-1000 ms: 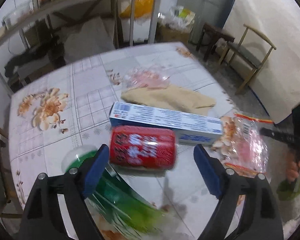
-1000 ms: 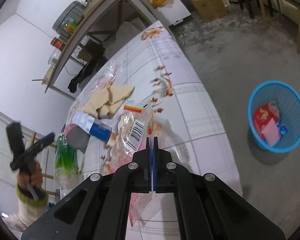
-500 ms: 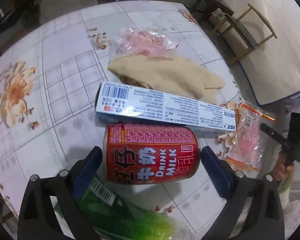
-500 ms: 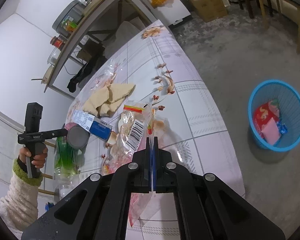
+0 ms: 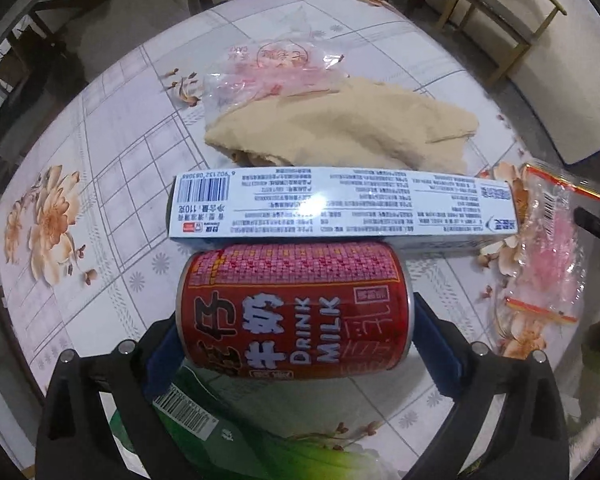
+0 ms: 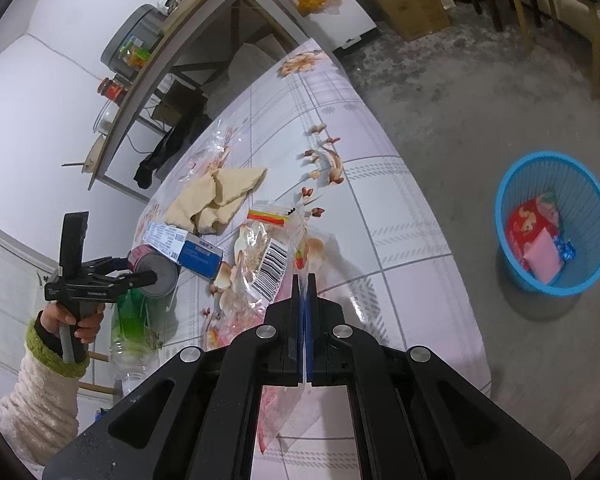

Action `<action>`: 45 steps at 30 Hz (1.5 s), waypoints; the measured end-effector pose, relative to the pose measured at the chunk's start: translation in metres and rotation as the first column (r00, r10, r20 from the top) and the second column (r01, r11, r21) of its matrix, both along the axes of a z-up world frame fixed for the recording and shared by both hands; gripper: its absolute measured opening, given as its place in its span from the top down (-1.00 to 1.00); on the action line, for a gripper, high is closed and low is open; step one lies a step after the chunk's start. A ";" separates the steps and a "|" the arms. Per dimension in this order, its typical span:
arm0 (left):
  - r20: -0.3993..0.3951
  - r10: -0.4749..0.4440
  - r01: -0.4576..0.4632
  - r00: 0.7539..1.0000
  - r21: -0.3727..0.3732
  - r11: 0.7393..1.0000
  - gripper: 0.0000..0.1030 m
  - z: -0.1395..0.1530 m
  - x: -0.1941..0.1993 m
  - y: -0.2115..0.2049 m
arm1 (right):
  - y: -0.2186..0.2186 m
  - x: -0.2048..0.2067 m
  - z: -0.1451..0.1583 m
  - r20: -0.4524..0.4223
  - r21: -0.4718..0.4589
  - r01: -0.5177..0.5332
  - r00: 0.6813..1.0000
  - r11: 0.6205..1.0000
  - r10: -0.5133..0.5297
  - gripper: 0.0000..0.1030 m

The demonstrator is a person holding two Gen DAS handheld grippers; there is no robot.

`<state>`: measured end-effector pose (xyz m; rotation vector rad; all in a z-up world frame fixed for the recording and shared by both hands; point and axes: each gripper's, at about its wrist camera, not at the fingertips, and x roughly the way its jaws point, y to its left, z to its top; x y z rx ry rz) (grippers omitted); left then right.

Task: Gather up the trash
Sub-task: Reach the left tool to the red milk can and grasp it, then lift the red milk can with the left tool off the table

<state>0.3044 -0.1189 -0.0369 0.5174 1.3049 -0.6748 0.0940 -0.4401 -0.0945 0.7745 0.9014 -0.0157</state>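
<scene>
A red "DRINK MILK" can (image 5: 296, 304) lies on its side on the floral table (image 5: 112, 148). My left gripper (image 5: 296, 320) points down over it, jaws wide open, a blue pad at each end of the can. In the right wrist view a hand holds that gripper (image 6: 140, 272) at the can (image 6: 156, 272). My right gripper (image 6: 303, 280) is shut on the edge of a clear plastic bag (image 6: 264, 264) with a barcode. That bag (image 5: 548, 248) lies at the right of the left wrist view.
A white and blue toothpaste box (image 5: 340, 204) lies just behind the can, then a beige cloth (image 5: 340, 128) and a pink printed bag (image 5: 276, 68). A green bottle (image 5: 260, 448) lies under the left gripper. A blue basket (image 6: 588, 216) holding wrappers stands on the floor.
My left gripper has come down and tilted steeper over the can, and its jaws widened until the pads flank the can's ends. The right gripper and its bag have stayed put.
</scene>
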 end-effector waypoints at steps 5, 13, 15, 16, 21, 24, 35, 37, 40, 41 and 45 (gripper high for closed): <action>0.030 0.025 -0.025 0.999 -0.003 1.000 -0.74 -0.001 -0.001 0.001 | 0.000 -0.001 0.001 -0.001 0.004 0.004 1.000 1.000 -0.004 1.00; 0.217 -0.052 0.035 0.975 0.079 0.996 -0.74 0.005 -0.035 -0.004 | 0.001 -0.002 0.002 -0.002 -0.013 0.007 1.000 1.000 -0.007 1.00; 0.308 -0.118 0.076 0.944 0.145 0.987 -0.74 0.006 -0.054 -0.012 | 0.001 -0.001 0.002 -0.002 -0.019 0.006 1.000 1.000 -0.006 1.00; 0.368 -0.179 0.108 0.912 0.205 0.973 -0.74 0.005 -0.067 -0.018 | 0.001 -0.001 0.002 -0.003 -0.022 0.006 1.000 1.000 -0.006 1.00; 0.519 -0.400 0.183 0.755 0.420 0.889 -0.74 -0.010 -0.121 -0.043 | 0.000 -0.001 0.002 0.002 -0.022 0.006 1.000 1.000 -0.005 1.00; 0.540 -0.447 0.184 0.713 0.472 0.862 -0.74 -0.015 -0.134 -0.050 | 0.000 -0.002 0.001 0.004 -0.020 0.004 1.000 1.000 -0.004 1.00; 0.564 -0.464 0.185 0.683 0.482 0.857 -0.78 -0.015 -0.170 -0.064 | -0.004 -0.008 -0.004 -0.002 -0.005 0.010 1.000 1.000 -0.010 1.00; 0.575 -0.462 0.178 0.676 0.481 0.858 -0.83 -0.014 -0.178 -0.065 | -0.002 -0.009 -0.004 -0.001 0.000 0.006 1.000 1.000 -0.006 1.00; 0.587 -0.471 0.177 0.658 0.487 0.855 -0.88 -0.015 -0.185 -0.068 | 0.000 -0.008 -0.005 0.001 0.005 -0.004 1.000 1.000 0.004 1.00; 0.592 -0.477 0.179 0.650 0.491 0.853 -0.89 -0.016 -0.191 -0.069 | 0.001 -0.008 -0.005 0.002 0.006 -0.008 1.000 1.000 0.008 1.00; 0.603 -0.520 0.194 0.605 0.522 0.831 -0.89 -0.024 -0.214 -0.072 | 0.004 -0.008 -0.006 0.000 0.013 -0.017 1.000 1.000 0.017 1.00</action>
